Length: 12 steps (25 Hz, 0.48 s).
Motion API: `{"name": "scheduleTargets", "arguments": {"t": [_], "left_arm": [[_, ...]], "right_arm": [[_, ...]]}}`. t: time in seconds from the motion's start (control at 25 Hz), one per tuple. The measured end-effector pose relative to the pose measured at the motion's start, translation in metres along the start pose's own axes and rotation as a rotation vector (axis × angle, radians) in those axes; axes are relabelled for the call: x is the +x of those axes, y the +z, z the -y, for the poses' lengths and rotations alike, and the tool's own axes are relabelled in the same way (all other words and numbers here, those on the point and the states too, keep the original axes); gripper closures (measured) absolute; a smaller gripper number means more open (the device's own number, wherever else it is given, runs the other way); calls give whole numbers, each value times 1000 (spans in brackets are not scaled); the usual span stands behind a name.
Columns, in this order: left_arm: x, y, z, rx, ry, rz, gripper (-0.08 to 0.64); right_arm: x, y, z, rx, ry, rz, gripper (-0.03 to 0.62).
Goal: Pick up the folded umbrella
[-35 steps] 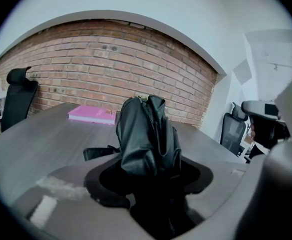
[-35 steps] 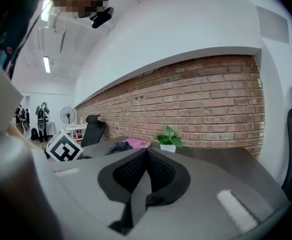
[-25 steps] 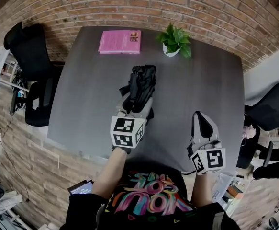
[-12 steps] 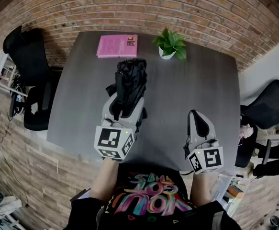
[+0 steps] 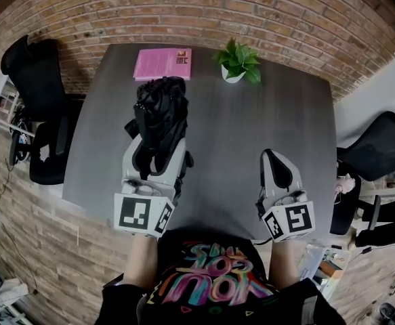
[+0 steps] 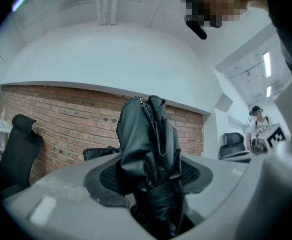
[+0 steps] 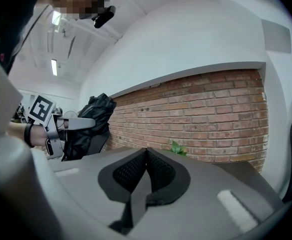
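Note:
The folded black umbrella is off the table, clamped between the jaws of my left gripper, which is shut on it and holds it up above the grey table. In the left gripper view the umbrella fills the gap between the pads and sticks out ahead toward the brick wall. From the right gripper view the umbrella and left gripper show at the left. My right gripper hovers at the table's near right with its pads touching and nothing between them.
A pink book lies at the table's far edge, beside a small potted plant. Black office chairs stand at the left and at the right. A brick wall runs behind the table.
My left gripper has lifted the umbrella up off the table and drifted left in the head view. The right gripper has barely moved.

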<state>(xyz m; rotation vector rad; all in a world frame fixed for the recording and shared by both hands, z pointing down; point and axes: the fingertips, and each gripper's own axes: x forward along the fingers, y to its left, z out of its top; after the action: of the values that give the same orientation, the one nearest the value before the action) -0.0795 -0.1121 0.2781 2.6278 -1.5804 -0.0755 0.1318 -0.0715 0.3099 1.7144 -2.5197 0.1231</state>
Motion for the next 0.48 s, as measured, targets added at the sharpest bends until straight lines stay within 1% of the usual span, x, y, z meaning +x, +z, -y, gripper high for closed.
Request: {"name": "scheduleTargets", "arguments": {"t": [0.12,0.36,0.48], "left_arm": [[-4,3,-4,12,12,6,298],[-6,-2,-8,7,25,-5,296],[-5,-2,-7,4,23,-7,296]], "right_arm": [[0,1,4,-11,0,-4,592],[-1,-6,11,12,0,-9,592],[0,-5,10,6,-2,-3,592]]}}
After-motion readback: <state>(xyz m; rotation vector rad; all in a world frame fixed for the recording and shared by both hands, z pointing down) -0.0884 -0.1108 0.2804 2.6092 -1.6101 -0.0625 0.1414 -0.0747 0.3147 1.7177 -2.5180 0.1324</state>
